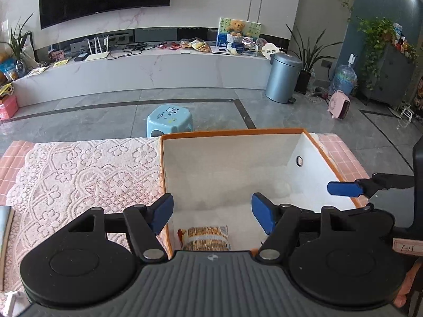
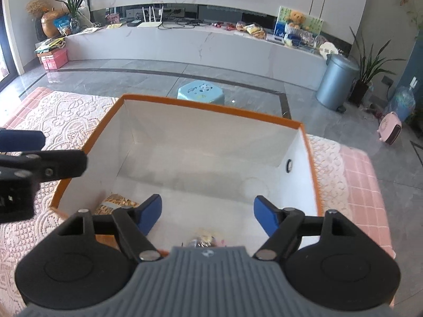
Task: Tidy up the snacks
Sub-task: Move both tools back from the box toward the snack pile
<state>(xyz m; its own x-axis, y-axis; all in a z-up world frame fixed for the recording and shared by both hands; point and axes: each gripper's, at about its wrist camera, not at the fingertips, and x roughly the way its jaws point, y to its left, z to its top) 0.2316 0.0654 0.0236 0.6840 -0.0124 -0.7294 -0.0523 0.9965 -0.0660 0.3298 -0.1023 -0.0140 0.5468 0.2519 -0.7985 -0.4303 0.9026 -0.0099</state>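
An orange-rimmed box (image 1: pixel 230 131) with white inside walls stands on the lace-covered table. A packet of golden biscuits (image 1: pixel 205 240) lies on its floor at the near left. My left gripper (image 1: pixel 212 215) hangs open above the packet, blue pads wide apart, nothing between them. In the right wrist view the same box (image 2: pixel 211 109) fills the middle. My right gripper (image 2: pixel 207 215) is open over it, and a small shiny snack (image 2: pixel 203 240) lies below, half hidden by the gripper body. The golden packet (image 2: pixel 116 203) shows at the box's near left corner.
A white lace cloth (image 1: pixel 79 174) over pink checked fabric covers the table. A blue stool (image 1: pixel 170 117) stands on the floor beyond it, a grey bin (image 1: pixel 283 78) further right. More snack bags (image 1: pixel 195 45) lie on the marble TV shelf. A book edge (image 1: pixel 5 237) shows at far left.
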